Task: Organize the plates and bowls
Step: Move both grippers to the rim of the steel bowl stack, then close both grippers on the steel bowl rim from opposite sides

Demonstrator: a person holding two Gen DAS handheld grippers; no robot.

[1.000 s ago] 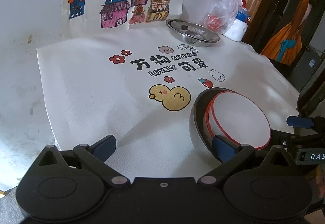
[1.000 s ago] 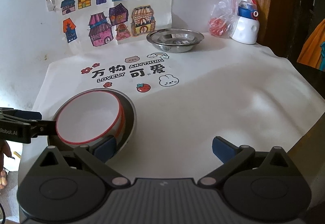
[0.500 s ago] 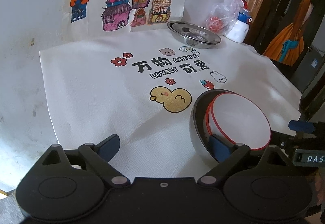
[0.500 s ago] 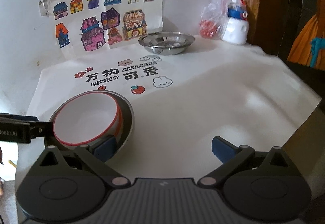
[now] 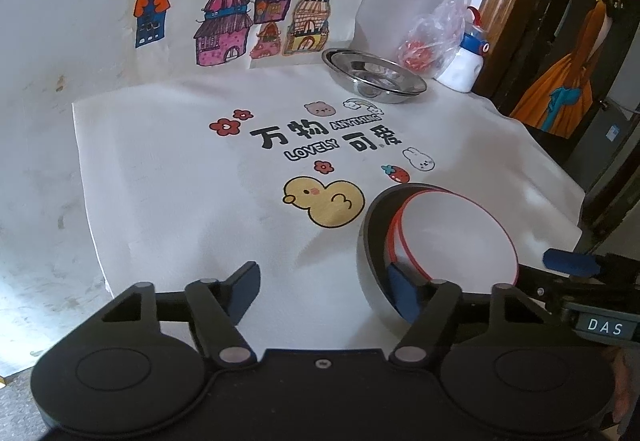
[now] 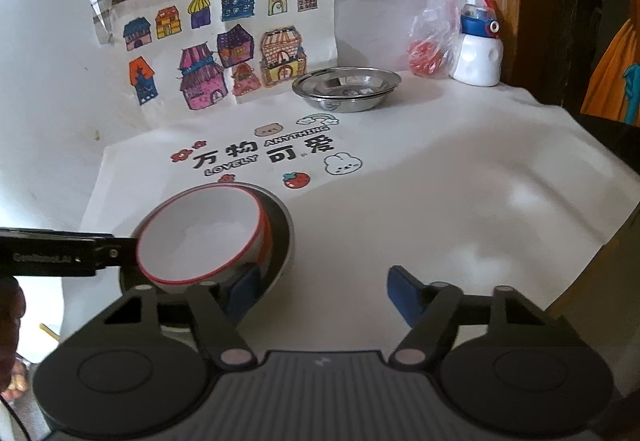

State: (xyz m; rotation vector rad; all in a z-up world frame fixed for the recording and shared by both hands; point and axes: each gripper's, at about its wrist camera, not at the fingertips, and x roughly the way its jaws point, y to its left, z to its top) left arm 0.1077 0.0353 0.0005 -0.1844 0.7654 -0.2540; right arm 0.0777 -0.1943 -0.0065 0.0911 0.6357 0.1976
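Note:
A white bowl with a red rim (image 5: 456,237) sits nested in a steel bowl (image 5: 370,237) near the front of the cloth; both also show in the right wrist view, white bowl (image 6: 200,237) and steel bowl (image 6: 286,237). Stacked steel plates (image 5: 374,75) stand at the back near the wall, seen also in the right wrist view (image 6: 346,87). My left gripper (image 5: 326,291) is open, its right finger beside the nested bowls. My right gripper (image 6: 316,295) is open, its left finger beside the same bowls. Neither holds anything.
A white printed cloth (image 5: 180,181) covers the table. A white bottle with blue cap (image 6: 478,49) and a plastic bag (image 6: 430,41) stand at the back right corner. Drawings hang on the wall (image 6: 224,53). The table edge drops off at right.
Both grippers have drawn back and risen slightly, so the scene sits a little lower and farther in view. The bowls and plates have not moved.

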